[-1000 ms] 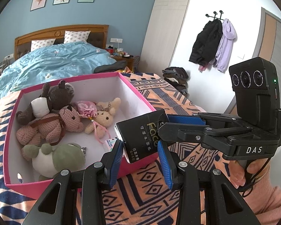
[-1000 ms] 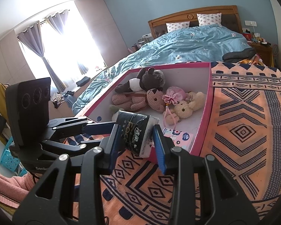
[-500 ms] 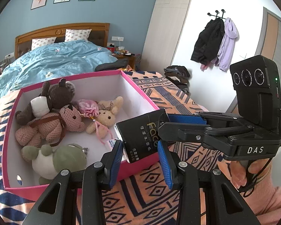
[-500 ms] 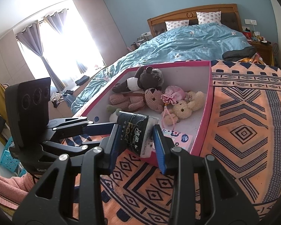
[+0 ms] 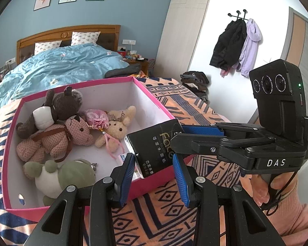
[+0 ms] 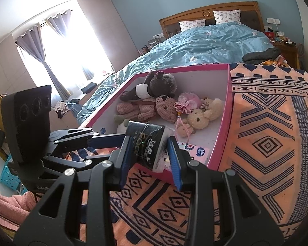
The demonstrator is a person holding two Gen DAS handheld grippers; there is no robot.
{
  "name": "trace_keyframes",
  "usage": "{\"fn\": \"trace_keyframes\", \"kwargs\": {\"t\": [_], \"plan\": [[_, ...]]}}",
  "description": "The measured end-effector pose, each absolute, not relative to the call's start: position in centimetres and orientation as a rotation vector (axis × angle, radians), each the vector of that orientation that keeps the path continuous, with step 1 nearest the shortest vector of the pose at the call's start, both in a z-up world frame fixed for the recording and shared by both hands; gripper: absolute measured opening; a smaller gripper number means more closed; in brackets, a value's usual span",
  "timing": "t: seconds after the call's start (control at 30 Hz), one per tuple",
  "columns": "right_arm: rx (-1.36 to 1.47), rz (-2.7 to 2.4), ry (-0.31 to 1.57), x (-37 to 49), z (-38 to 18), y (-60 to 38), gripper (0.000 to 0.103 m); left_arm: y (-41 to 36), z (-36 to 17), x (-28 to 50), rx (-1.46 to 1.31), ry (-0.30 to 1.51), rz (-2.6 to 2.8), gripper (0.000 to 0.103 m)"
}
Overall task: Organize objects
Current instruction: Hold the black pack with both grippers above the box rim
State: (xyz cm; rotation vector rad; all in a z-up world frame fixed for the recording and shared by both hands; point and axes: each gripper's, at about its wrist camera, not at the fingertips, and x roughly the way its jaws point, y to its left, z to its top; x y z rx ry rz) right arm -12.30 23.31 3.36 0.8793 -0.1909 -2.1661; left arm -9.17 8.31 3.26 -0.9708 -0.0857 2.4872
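Note:
A black tissue pack [image 5: 152,145] [image 6: 147,137] hangs over the near rim of the pink box [image 5: 154,102] [image 6: 229,102]. My right gripper [image 6: 148,143] [image 5: 178,135] is shut on it, with a blue pad pressing each side. My left gripper [image 5: 153,157] [image 6: 121,141] comes in from the other side. The pack's lower end sits between its pad tips, and it looks shut on the pack too. Inside the box lie a brown bear [image 5: 65,102], a pink bear [image 5: 71,131], a cream bunny [image 5: 117,127], a green frog [image 5: 67,174] and a pink pouch [image 5: 96,119].
The box stands on an orange patterned blanket [image 5: 174,215] at the foot of a bed with a blue quilt [image 5: 61,67]. A white-and-blue tissue packet [image 6: 195,151] lies in the box's near corner. A hand [image 5: 262,190] holds the right gripper's handle. Coats [image 5: 236,45] hang on the far wall.

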Motion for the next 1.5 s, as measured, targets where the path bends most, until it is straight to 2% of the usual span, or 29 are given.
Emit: {"fn": "trace_keyframes", "kwargs": {"t": [1.5], "plan": [[0.946,-2.152,-0.182,-14.0,2.0,22.4,0.039,8.1,1.5,-11.3,-1.064,-0.091,2.494,0.038]]}}
